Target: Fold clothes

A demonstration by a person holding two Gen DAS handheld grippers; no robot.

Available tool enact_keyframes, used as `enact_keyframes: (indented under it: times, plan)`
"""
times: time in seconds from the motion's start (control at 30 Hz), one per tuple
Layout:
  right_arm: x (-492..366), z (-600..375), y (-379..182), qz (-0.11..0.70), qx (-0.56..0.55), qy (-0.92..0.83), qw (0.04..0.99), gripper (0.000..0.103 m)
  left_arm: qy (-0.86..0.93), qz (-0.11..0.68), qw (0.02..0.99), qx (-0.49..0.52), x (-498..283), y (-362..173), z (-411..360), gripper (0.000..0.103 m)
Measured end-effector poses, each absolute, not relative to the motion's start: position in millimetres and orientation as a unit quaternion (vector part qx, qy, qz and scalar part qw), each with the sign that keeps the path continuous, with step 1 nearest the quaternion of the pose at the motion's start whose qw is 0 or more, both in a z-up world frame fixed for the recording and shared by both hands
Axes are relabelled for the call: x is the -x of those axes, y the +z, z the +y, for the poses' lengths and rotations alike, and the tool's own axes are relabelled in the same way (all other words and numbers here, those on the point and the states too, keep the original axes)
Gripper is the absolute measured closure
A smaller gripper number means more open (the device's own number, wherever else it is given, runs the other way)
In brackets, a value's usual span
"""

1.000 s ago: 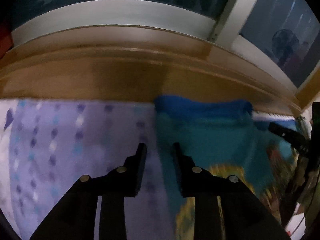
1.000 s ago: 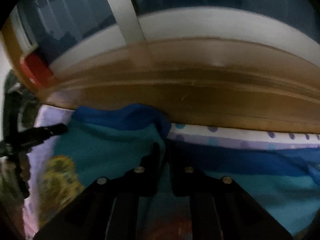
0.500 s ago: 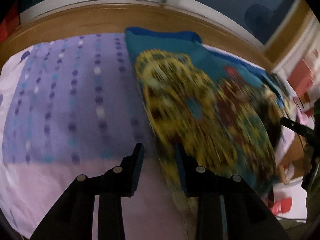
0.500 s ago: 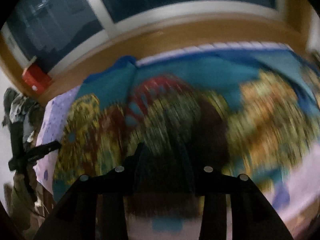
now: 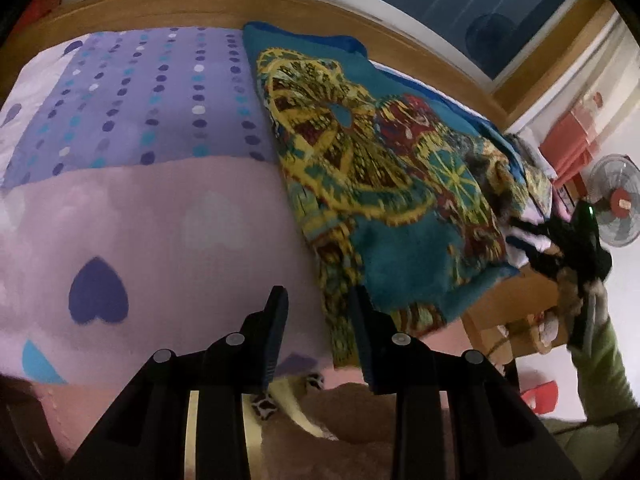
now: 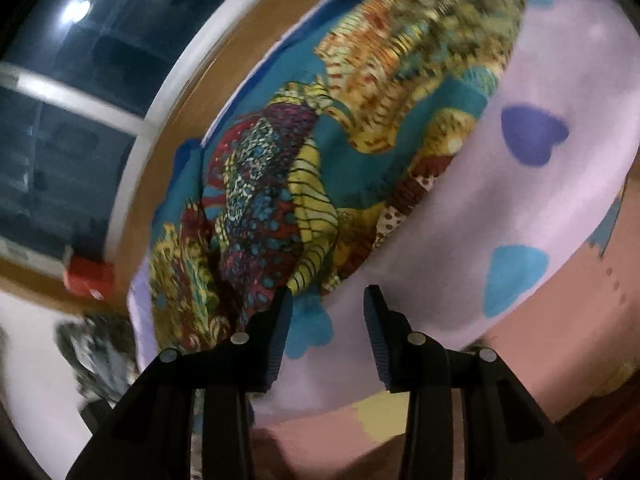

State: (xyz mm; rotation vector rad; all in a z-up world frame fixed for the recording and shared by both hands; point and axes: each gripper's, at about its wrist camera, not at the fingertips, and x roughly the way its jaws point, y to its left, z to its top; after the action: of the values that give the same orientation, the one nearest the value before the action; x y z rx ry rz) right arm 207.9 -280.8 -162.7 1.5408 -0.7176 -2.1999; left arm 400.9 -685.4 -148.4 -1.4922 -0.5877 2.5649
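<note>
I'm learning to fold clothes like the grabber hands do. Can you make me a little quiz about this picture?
1. True or false: the left gripper is squeezing the patterned cloth.
2. What shapes are printed on the pink part of the bedsheet?
A. stars
B. hearts
C. stripes
3. In the left wrist view, what round machine stands far right, beyond the bed?

Key
1. False. Its jaws stand apart with nothing between them; the right gripper is open too.
2. B, a dark heart shows.
3. A fan.
</note>
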Motion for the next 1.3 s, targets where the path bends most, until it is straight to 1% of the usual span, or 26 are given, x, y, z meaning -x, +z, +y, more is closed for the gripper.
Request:
enact_keyframes:
  times: [0.13,0.2,0.23,0.27,0.33,0.37,0.43,0.7,0.87,0.93,1.0,1.07,1.17,1.2,1.23,1.3]
  plan:
    - [-197.8,-281.8,-169.4,-0.277,-0.542,-0.772,0.182,0.067,0.845,-0.199,0.066,0.492,-410.6,-152.0,-671.3,0.070]
    - [-191.8,-283.7,-170.8,-0.278,-0.540,-0.773,0.183,0.070,0.843,-0.204,0.069,0.493,-411.7,-154.3,-662.0,0.070]
    - [-193.0,-281.4,-169.3,-0.278,-0.541,-0.772,0.185,0.076,0.842,-0.207,0.070,0.493,-411.0,-155.2,-657.1,0.070]
    - [-195.3,-278.3,-167.3,-0.278,-0.542,-0.771,0.186,0.080,0.841,-0.212,0.072,0.492,-410.6,-156.0,-652.7,0.070]
    - [-199.8,-272.3,-163.4,-0.278,-0.545,-0.768,0.189,0.098,0.840,-0.216,0.073,0.493,-408.9,-158.7,-644.2,0.070]
    - [-202.0,-269.3,-161.4,-0.278,-0.547,-0.766,0.191,0.101,0.841,-0.213,0.068,0.494,-407.7,-159.9,-641.0,0.070]
    - [-206.5,-263.2,-157.4,-0.279,-0.550,-0.763,0.194,0.103,0.842,-0.207,0.057,0.495,-405.3,-162.4,-634.7,0.070]
    - [-224.5,-239.0,-141.6,-0.279,-0.563,-0.750,0.205,0.103,0.841,-0.246,0.031,0.481,-414.8,-151.7,-641.7,0.070]
    - [-227.9,-250.6,-155.1,-0.237,-0.580,-0.752,0.204,0.103,0.838,-0.240,0.027,0.490,-414.2,-157.1,-644.6,0.070]
    - [-229.2,-255.7,-160.8,-0.219,-0.587,-0.753,0.203,0.100,0.837,-0.234,0.026,0.495,-412.6,-159.3,-644.2,0.070]
    - [-230.4,-260.7,-166.6,-0.201,-0.593,-0.753,0.202,0.099,0.837,-0.234,0.032,0.494,-412.7,-160.7,-642.8,0.070]
    - [-240.7,-267.5,-161.2,-0.196,-0.596,-0.745,0.226,0.096,0.837,-0.235,0.039,0.493,-412.9,-162.0,-641.4,0.070]
    - [-256.7,-282.0,-150.8,-0.206,-0.597,-0.724,0.277,0.084,0.839,-0.228,0.040,0.492,-410.7,-165.2,-638.6,0.069]
    - [-261.1,-289.7,-148.7,-0.209,-0.597,-0.716,0.296,0.074,0.840,-0.230,0.039,0.491,-410.2,-165.6,-638.5,0.069]
    - [-265.4,-298.1,-146.8,-0.211,-0.597,-0.707,0.315,0.067,0.840,-0.231,0.038,0.489,-409.7,-166.1,-638.3,0.069]
    - [-270.6,-319.8,-148.8,-0.210,-0.599,-0.691,0.345,0.064,0.843,-0.233,0.034,0.484,-410.2,-165.8,-639.6,0.069]
